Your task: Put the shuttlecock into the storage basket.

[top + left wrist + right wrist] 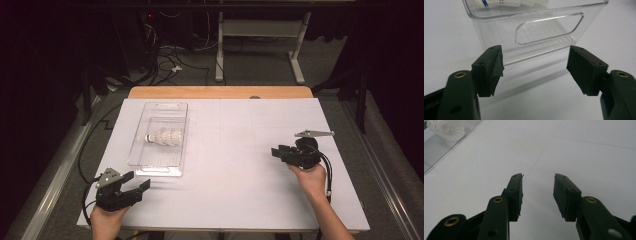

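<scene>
left hand-held gripper (136, 186) released and empty, jaws apart just short of the clear tray (141, 145) on the bench, shuttlecocks (165, 136) inside; approach step, next likely closing on its near wall.

Count on the table (240, 190): 1 clear plastic bin (142, 150), just ahead of the left gripper (135, 182); shuttlecocks (165, 136) inside, stacked, number indeterminate; 2 grippers, including the right gripper (278, 151).
</scene>
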The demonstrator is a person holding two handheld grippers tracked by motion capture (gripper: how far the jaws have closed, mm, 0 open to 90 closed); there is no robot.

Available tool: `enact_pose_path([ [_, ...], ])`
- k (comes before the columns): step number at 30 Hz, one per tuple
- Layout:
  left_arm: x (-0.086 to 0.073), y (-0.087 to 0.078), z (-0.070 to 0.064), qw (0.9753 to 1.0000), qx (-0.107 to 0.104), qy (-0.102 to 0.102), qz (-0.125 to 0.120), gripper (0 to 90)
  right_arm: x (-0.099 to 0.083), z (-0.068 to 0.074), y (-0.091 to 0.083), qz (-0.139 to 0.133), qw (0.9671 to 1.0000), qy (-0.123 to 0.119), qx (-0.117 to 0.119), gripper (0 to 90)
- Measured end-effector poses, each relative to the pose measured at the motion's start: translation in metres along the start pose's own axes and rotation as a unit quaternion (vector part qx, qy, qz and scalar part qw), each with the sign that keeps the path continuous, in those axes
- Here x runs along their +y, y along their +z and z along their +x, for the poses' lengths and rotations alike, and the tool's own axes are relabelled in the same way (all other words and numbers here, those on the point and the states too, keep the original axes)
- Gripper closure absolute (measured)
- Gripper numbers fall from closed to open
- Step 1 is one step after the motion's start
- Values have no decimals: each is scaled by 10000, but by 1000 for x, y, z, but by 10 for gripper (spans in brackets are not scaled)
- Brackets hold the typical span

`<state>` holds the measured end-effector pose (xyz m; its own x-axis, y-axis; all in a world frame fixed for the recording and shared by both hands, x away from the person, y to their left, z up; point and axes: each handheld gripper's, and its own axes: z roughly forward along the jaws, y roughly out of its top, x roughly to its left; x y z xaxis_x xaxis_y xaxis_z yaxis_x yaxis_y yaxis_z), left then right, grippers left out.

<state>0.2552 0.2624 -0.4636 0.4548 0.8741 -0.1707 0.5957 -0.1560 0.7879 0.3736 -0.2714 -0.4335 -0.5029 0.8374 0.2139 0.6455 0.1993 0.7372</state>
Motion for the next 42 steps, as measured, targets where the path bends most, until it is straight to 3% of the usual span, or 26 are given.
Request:
enact_pose_path([
  [42,0,0,0,10000,3,-2,-9,301,-33,2,-16,-201,9995,-64,-222,439],
])
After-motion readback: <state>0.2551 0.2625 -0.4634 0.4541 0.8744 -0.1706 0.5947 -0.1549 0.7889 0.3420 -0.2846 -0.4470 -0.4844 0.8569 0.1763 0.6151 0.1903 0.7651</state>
